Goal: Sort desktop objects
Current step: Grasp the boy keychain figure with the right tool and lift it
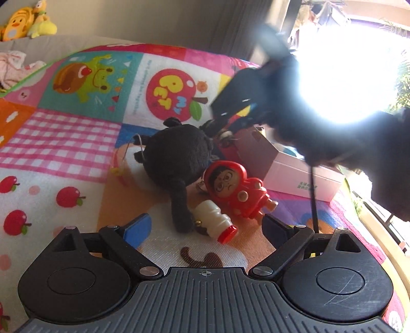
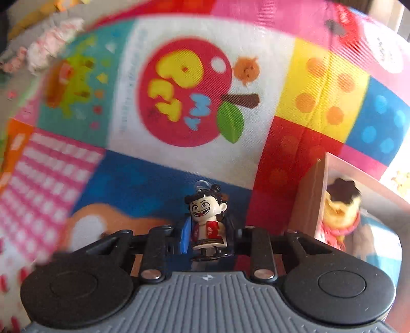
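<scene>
Toys lie on a patchwork mat (image 1: pixel 77 143) printed with apples, a frog and a big red "My Pet" apple. Near the mat's right edge sits a pink box (image 1: pixel 294 176), open on top; the right wrist view shows a doll (image 2: pixel 338 210) with a black top and pink ruffle inside it, leaning by the left wall, with something pale blue beside it that is too blurred to name.

Just left of the box, a black plush (image 1: pixel 176 158), a red figure (image 1: pixel 238 189) and a white bottle (image 1: pixel 215 222) with a red cap lie close together, the bottle touching the plush's leg. The rest of the mat, toward its left and far edges, is open cloth. Beyond the far edge are yellow plush toys (image 1: pixel 25 23) and a pink cloth (image 1: pixel 15 66).

Left gripper (image 1: pixel 205 230) hangs low over the mat with its jaws wide, the bottle's cap between the tips but untouched. Right gripper (image 2: pixel 207 230) has its jaws pinched narrow on a small grinning figure (image 2: pixel 207 220) in a red vest, held above the mat just left of the box's wall. In the left view it shows as a dark shape against window glare.
</scene>
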Available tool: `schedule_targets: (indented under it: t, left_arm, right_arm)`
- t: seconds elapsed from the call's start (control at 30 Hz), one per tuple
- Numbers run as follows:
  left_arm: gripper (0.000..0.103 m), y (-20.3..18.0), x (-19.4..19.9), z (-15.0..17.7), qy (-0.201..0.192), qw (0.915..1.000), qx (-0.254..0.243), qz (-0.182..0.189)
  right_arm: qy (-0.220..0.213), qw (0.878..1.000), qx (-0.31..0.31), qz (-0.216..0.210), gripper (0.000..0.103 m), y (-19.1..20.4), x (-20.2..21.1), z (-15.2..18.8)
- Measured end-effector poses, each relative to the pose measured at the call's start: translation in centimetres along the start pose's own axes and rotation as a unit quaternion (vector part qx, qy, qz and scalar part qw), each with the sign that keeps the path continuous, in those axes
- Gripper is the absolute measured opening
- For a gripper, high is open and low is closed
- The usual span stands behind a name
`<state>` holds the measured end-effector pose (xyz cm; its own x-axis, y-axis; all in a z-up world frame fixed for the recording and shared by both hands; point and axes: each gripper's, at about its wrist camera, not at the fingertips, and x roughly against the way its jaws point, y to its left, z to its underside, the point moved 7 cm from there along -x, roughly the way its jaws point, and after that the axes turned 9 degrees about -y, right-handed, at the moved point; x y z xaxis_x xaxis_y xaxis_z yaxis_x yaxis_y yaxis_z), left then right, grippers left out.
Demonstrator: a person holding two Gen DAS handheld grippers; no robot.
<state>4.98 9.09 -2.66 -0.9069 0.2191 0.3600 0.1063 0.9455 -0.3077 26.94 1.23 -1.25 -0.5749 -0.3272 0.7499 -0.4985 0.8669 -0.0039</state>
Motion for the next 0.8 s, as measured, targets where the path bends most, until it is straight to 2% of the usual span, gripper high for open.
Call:
schedule_targets:
  t: [0.13,0.23,0.37,0.5,0.6,0.67,0.8]
  left_arm:
    - [0.097,-0.1,0.1,0.0,-0.002,1.0000,-0.003,-0.001]
    - [0.097,-0.6,0.5,0.0,-0.010,0.9997,-0.021,0.002]
    - [0.098,-3.2,0.7,0.3,-0.004,0.9950,-0.097,0.024]
    - [0.099,-5.1,-0.4,0.5,0.016,0.9892,-0.141,0.038]
    - [0.099,-5.1,-1.4,0.5,0.037,0.9882,-0.145,0.031]
    - [0.100,-4.6,-2.4,0.4,0.052,0.9893,-0.136,0.017]
    - [0.100,-4.2,-4.0,0.1,0.063,0.9898,-0.127,0.011]
  right_arm:
    - [-0.040,0.997,-0.029,-0.055,0.028,-1.5,7.4,2.9]
    - [-0.059,0.993,-0.071,-0.076,0.028,-4.1,12.1,6.2]
    - [-0.058,0.990,-0.120,-0.043,0.028,-8.2,14.8,11.7]
    - [-0.059,0.987,-0.152,0.005,0.029,-11.6,14.7,16.4]
    - [-0.092,0.982,-0.161,0.037,0.043,-12.6,15.4,19.0]
    - [-0.115,0.977,-0.173,0.042,0.061,-12.8,16.0,20.1]
    - [-0.147,0.972,-0.175,0.060,0.074,-12.9,16.3,21.9]
